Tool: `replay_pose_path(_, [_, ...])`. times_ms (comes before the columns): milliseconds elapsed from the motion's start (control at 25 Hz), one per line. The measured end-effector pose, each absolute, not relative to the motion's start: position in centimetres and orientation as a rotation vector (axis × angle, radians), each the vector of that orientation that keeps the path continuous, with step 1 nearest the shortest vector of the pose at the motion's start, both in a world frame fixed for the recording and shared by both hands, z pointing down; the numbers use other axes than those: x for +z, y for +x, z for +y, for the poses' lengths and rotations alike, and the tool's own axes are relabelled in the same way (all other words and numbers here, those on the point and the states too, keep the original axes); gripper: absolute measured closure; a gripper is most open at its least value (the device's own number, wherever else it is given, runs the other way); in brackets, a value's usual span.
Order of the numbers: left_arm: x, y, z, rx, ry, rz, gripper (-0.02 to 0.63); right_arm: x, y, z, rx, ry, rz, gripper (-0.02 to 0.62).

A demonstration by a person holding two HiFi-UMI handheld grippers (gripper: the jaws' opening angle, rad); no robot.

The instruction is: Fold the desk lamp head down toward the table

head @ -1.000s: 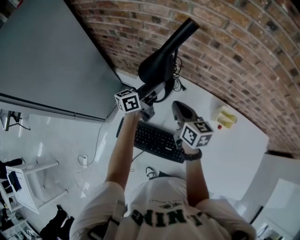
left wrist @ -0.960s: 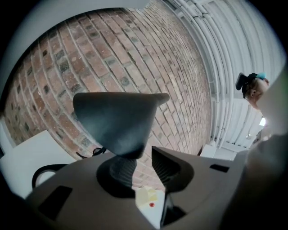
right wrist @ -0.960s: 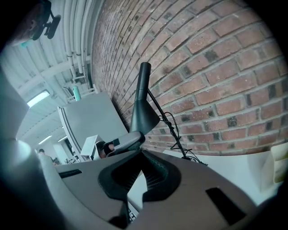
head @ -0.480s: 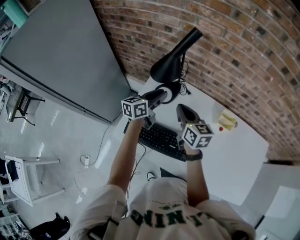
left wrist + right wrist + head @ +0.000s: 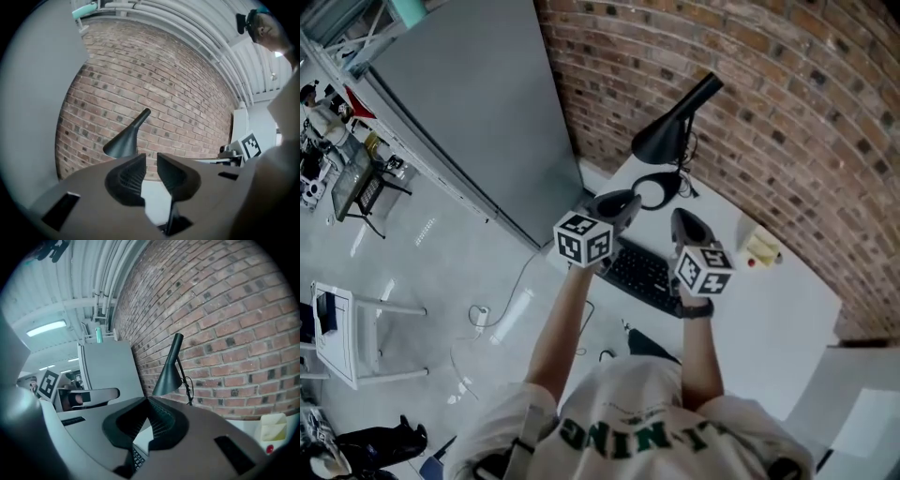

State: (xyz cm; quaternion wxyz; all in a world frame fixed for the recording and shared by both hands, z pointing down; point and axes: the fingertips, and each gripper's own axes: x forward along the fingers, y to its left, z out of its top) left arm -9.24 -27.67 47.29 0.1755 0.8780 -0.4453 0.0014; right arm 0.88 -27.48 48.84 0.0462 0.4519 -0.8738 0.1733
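Observation:
The black desk lamp stands at the table's back by the brick wall. Its cone head (image 5: 668, 139) (image 5: 123, 139) (image 5: 168, 376) slants downward above the ring base (image 5: 654, 190). My left gripper (image 5: 630, 200) (image 5: 151, 165) hovers short of the base, clear of the lamp. A narrow gap shows between its jaws with nothing in it, and they have just been closing. Over the keyboard, to the right, my right gripper (image 5: 680, 217) (image 5: 149, 401) is shut and holds nothing.
A black keyboard (image 5: 642, 272) lies on the white table (image 5: 769, 314) under both grippers. A pale yellow item (image 5: 761, 248) sits at the back right. A grey partition (image 5: 469, 103) stands left of the table. The lamp's cable hangs by the brick wall (image 5: 787, 112).
My left gripper has drawn back from the lamp head, which it was right beside, and has rolled. Both grippers have risen a little. The lamp now looks smaller and farther off.

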Motion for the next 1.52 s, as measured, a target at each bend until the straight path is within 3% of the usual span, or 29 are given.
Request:
replay_pose_path(520, [44.7,-13.5,-18.5,-0.011,2.439,-1.601,0.603,46.6,-0.7,-21.1,0.289,1.471,-2.669,0.601])
replay_pose_path(1520, [46.4,-16.7,-15.2,0.06,2.363,-1.801,0.603,46.0,-4.1,-19.8,0.17,1.408,-2.655,0.601])
